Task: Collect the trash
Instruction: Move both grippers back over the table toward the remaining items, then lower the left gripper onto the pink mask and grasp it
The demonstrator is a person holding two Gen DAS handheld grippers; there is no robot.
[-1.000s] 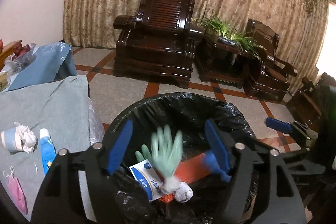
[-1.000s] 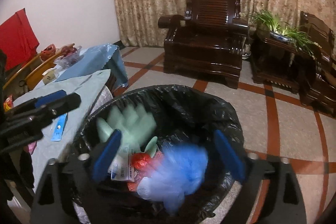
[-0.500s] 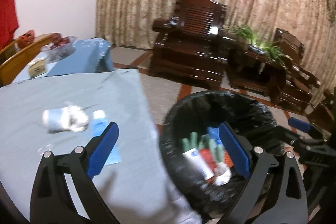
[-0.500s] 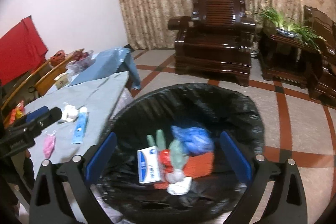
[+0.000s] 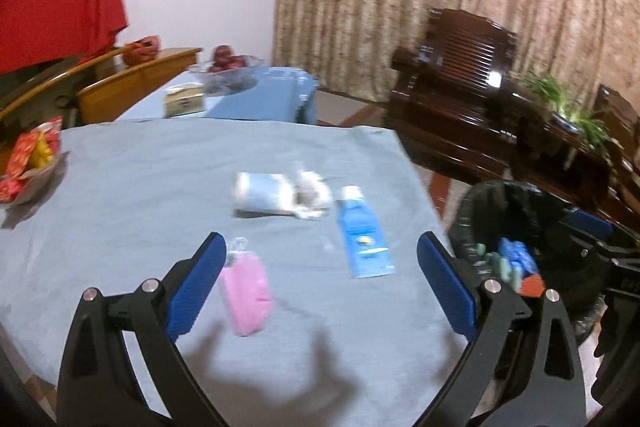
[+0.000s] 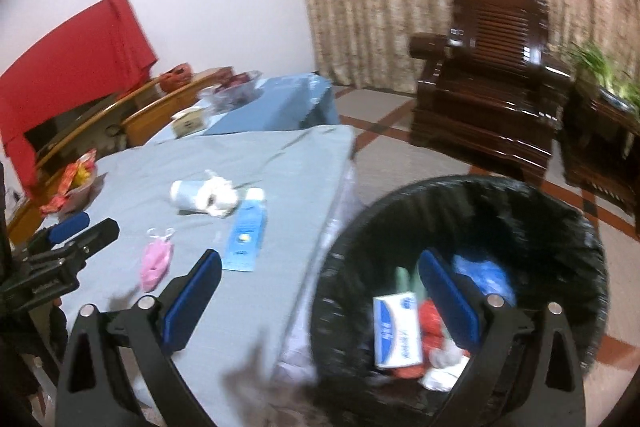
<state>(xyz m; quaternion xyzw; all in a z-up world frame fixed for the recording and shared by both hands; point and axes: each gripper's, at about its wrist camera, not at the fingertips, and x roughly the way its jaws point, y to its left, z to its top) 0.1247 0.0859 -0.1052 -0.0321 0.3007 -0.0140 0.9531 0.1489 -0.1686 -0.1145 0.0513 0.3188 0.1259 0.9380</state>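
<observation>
On the grey-blue tablecloth (image 5: 140, 187) lie a pink face mask (image 5: 245, 297), a blue tube (image 5: 362, 233) and a paper cup stuffed with tissue (image 5: 276, 193). My left gripper (image 5: 320, 287) is open and empty above the cloth, with the mask by its left finger. The black-lined trash bin (image 6: 520, 211) stands off the table's right edge and holds a white box (image 6: 396, 331), green gloves, blue plastic and red scraps. My right gripper (image 6: 320, 301) is open and empty over the table edge and the bin's rim. The mask (image 6: 154, 263), tube (image 6: 246, 227) and cup (image 6: 200, 193) also show in the right wrist view.
A red snack packet (image 5: 32, 159) lies at the table's left edge. A second table with blue cloth (image 5: 256, 95) holds a box and a fruit bowl. Dark wooden armchairs (image 5: 452, 83) and a plant stand behind the bin. A red cloth (image 5: 60, 23) hangs at left.
Both grippers let gloves and blue plastic drop into the bin, then swung left from above the bin toward the table. Both stay open and empty.
</observation>
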